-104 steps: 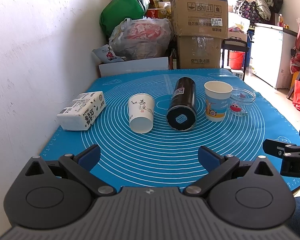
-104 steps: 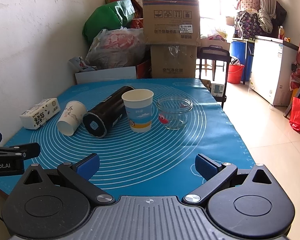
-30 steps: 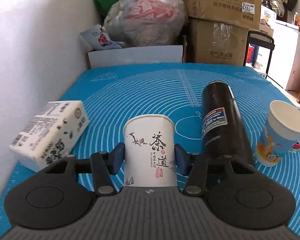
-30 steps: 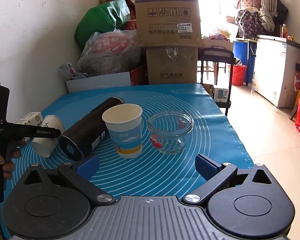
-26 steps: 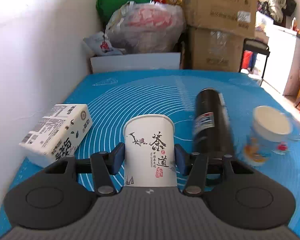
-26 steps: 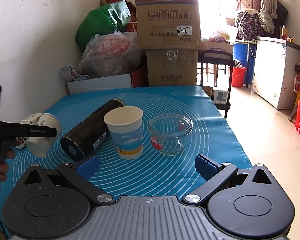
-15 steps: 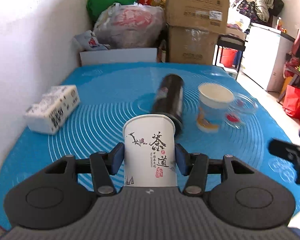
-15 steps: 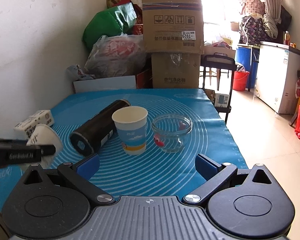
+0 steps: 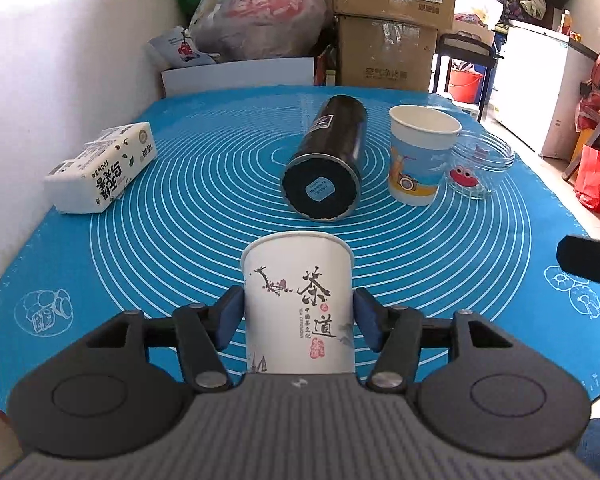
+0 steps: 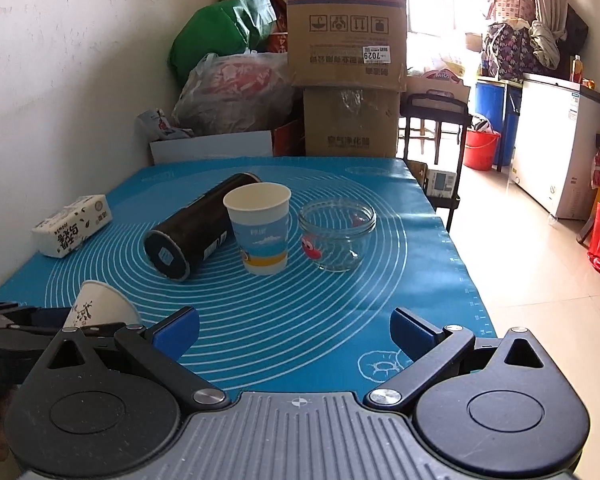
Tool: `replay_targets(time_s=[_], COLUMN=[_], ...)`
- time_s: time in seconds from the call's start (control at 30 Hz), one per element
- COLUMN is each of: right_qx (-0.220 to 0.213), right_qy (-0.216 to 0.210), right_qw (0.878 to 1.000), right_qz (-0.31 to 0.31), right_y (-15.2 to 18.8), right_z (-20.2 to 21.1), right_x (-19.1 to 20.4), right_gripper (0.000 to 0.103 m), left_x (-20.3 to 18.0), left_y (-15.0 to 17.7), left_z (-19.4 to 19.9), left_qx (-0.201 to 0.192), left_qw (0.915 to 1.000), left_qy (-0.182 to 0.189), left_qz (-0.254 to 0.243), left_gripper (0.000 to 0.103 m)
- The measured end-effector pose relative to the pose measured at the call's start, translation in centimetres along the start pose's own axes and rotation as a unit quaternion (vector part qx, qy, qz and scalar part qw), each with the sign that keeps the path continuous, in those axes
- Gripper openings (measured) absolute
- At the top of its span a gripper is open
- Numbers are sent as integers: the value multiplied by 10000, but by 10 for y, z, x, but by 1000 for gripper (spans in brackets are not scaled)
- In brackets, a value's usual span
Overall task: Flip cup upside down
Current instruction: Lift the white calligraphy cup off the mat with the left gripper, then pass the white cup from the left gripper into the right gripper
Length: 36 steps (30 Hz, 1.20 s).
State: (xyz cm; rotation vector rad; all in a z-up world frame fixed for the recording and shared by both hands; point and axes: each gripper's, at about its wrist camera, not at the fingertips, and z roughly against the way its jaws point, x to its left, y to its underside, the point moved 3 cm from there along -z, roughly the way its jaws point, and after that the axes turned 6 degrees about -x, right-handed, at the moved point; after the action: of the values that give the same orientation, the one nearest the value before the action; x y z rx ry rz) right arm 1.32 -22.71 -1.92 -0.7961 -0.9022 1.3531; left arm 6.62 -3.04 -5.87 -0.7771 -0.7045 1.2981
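The left gripper (image 9: 299, 318) squeezes the white cup (image 9: 299, 304), near the black bottle (image 9: 324, 164). Squeeze harder and it crumples. The right gripper (image 10: 295, 330) is wide open.

so the left gripper (image 9: 298, 318) has closed on the white cup (image 9: 299, 304), which was lying on its side by the flask (image 9: 325, 164), and lifted it off the mat (image 9: 204, 208), pulling it back toward the near edge

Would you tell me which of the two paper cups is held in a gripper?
The white cup with tea calligraphy, clamped in the left gripper; the blue-printed cup stands free on the mat.
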Motion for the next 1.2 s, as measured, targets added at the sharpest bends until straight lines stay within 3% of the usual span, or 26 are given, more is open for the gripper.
replay_targets(time_s=[0.03, 0.1, 0.13, 0.33, 0.73, 0.93, 1.07, 1.2], right_qx=[2, 9, 17, 47, 48, 30, 53, 135], right_qy=[-10, -24, -31, -64, -98, -131, -64, -87], right_qw=[10000, 10000, 10000, 10000, 9998, 9974, 9843, 9485], right_qz=[-5, 5, 19, 61, 150, 708, 1761, 3164], right_y=[0, 0, 1, 1, -1, -14, -28, -37], right_z=[0, 0, 0, 0, 0, 1, -1, -8], right_x=[0, 1, 2, 3, 8, 22, 44, 79], right_gripper=[103, 103, 103, 103, 103, 103, 103, 103], left_x=[0, 2, 3, 3, 0, 9, 23, 45], left_y=[0, 0, 0, -1, -5, -17, -26, -31], left_z=[0, 0, 1, 3, 9, 26, 44, 57], left_qx=[18, 60, 42, -26, -160, -359, -609, -768], left_qw=[10000, 9999, 9999, 10000, 9997, 9993, 9981, 9963], left_qy=[-9, -67, -82, -34, -111, -37, -102, -278], left_qz=[9, 54, 86, 15, -130, -55, 58, 259], left_gripper=[63, 78, 80, 82, 96, 101, 103, 103])
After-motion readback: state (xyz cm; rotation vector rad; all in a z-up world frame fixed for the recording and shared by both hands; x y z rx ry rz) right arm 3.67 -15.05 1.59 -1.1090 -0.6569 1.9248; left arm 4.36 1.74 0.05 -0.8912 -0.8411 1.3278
